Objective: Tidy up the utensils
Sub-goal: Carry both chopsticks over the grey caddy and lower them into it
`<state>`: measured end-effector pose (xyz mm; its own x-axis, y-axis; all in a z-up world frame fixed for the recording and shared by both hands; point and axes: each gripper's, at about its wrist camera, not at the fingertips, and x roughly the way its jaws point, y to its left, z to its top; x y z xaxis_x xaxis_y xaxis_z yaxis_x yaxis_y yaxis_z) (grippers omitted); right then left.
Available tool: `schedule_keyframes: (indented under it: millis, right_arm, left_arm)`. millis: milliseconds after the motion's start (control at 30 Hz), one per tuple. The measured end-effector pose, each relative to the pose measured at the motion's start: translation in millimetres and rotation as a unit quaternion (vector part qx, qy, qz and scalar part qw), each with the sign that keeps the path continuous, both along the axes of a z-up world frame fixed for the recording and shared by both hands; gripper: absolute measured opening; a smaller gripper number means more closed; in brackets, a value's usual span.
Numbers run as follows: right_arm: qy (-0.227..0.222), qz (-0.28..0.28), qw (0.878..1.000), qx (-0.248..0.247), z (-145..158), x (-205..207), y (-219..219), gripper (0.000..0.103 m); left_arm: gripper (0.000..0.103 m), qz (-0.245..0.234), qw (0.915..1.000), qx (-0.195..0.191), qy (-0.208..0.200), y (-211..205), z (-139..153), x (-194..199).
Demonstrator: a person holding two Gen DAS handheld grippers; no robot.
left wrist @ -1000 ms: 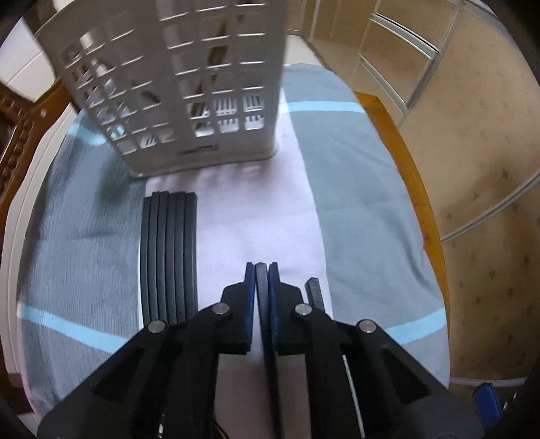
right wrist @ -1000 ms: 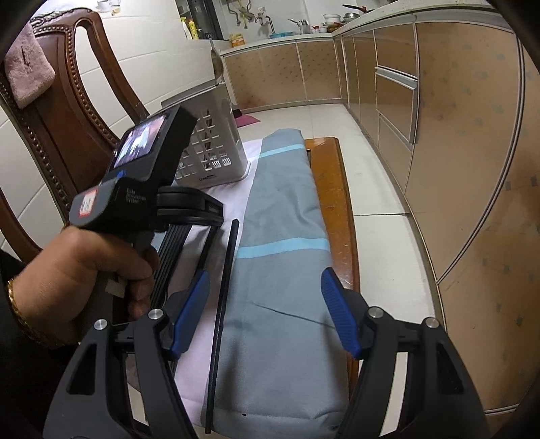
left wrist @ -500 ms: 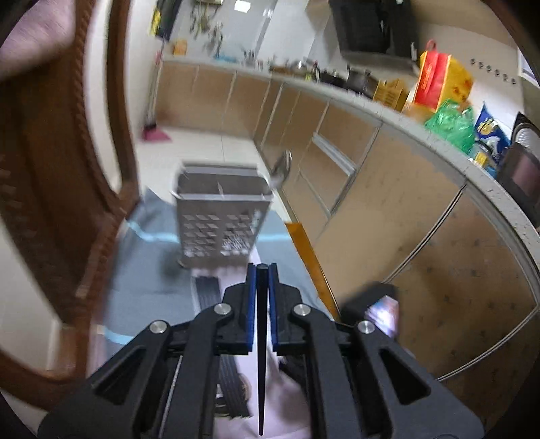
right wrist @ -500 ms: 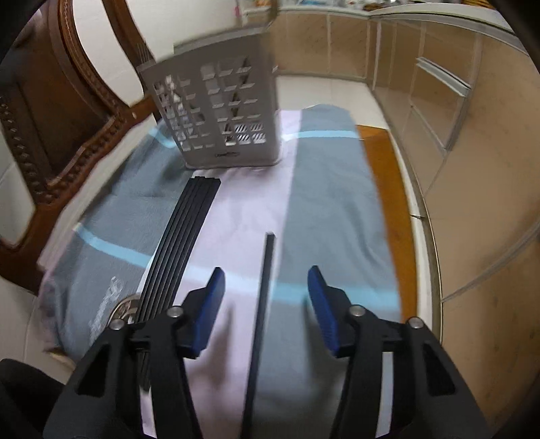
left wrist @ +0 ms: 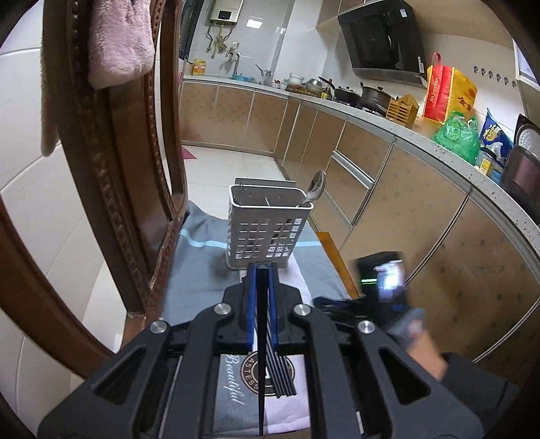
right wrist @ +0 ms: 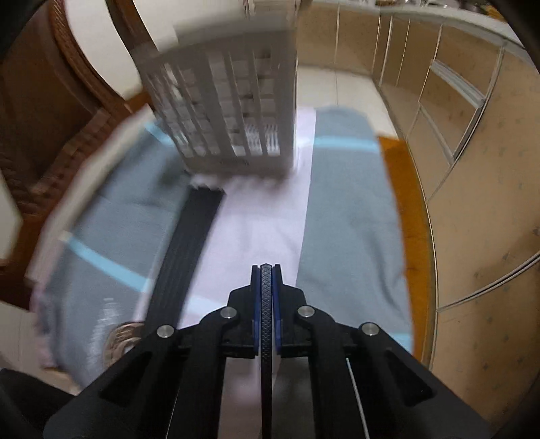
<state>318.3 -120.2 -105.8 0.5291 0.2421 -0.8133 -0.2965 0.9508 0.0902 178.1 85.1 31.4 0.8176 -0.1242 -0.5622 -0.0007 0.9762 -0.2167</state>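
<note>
The right wrist view is blurred. A black chopstick point(left wrist: 261, 364) is pinched by the left gripper point(left wrist: 262, 280), another chopstick point(right wrist: 265, 324) by the right gripper point(right wrist: 266, 280), both held before the white utensil basket point(left wrist: 265, 229); remaining chopsticks point(right wrist: 187, 243) lie beside it.

A home kitchen: beyond the white cutlery basket point(left wrist: 266, 229) runs a long counter point(left wrist: 388, 116) over beige cabinets point(left wrist: 236, 118), with pots point(left wrist: 371, 94) on a stove under a black range hood point(left wrist: 381, 33), and a water heater point(left wrist: 224, 11) on the wall.
</note>
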Motion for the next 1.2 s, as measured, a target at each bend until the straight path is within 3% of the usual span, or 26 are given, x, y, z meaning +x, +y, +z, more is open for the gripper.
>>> schedule_keyframes:
  millis: [333,533,700,900,1033,1200]
  right_arm:
    - [-0.125,0.016,0.987,0.096,112,-120,-53,0.007]
    - [-0.186,0.025,0.972,0.141,183,-128,-61,0.007]
    - [-0.256,0.03,0.954,0.153,255,-98,-55,0.007]
    - [-0.314,0.005,0.935,0.165,301,-39,-45,0.007]
    - [-0.338,-0.03,0.926,0.167,300,5,-38,0.007]
    - [-0.345,-0.063,0.921,0.168,270,56,-33,0.007]
  left_arm:
    - [0.007,-0.016,0.9998,-0.003,-0.014,-4,15,-10]
    - [0.007,-0.018,0.9989,-0.003,-0.043,-5,55,2]
    - [0.007,-0.007,0.9941,0.003,-0.108,-7,118,25]
    - [0.007,0.032,0.9814,0.011,-0.189,-6,181,76]
    - [0.007,0.059,0.9764,0.024,-0.206,-6,187,124]
    - [0.007,0.104,0.9732,0.026,-0.203,6,153,181]
